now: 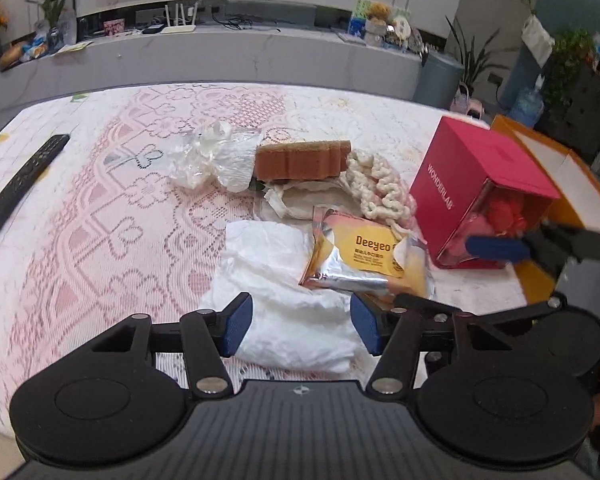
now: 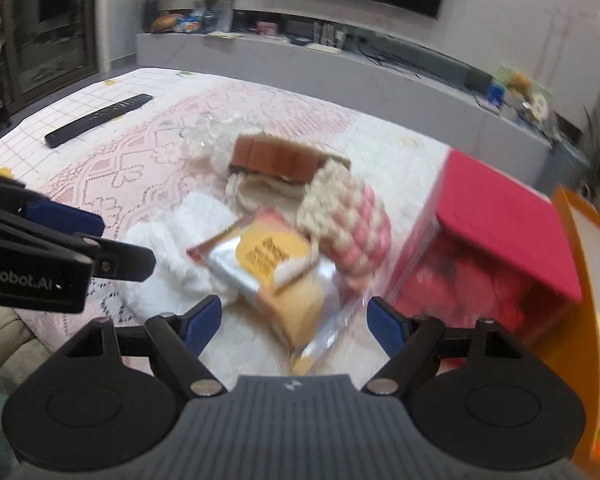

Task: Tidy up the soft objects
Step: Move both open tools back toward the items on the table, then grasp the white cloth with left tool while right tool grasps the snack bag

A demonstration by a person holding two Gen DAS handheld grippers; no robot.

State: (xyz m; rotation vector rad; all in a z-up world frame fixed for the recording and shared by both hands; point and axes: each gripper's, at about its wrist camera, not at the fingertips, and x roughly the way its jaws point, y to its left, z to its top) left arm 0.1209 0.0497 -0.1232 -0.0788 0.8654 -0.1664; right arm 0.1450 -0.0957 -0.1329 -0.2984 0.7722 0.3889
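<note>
A pile of soft things lies on the lace-covered table: a white crumpled cloth (image 1: pixel 284 280), a yellow and silver Deeyeo packet (image 1: pixel 364 256), a cream and pink knitted piece (image 1: pixel 380 184), a brown sponge (image 1: pixel 300 160), a beige cloth bag (image 1: pixel 300 200) and clear plastic wrap (image 1: pixel 212 156). My left gripper (image 1: pixel 300 326) is open, its pads on either side of the white cloth's near part. My right gripper (image 2: pixel 294 322) is open just in front of the Deeyeo packet (image 2: pixel 276 268), beside the red box (image 2: pixel 496 248). The right view is blurred.
The red WONDERLAB box (image 1: pixel 472 184) lies on its side with red soft items inside. An orange box (image 1: pixel 560 184) stands behind it at the table's right edge. A black remote (image 1: pixel 24 184) lies at the left. A TV console runs along the far wall.
</note>
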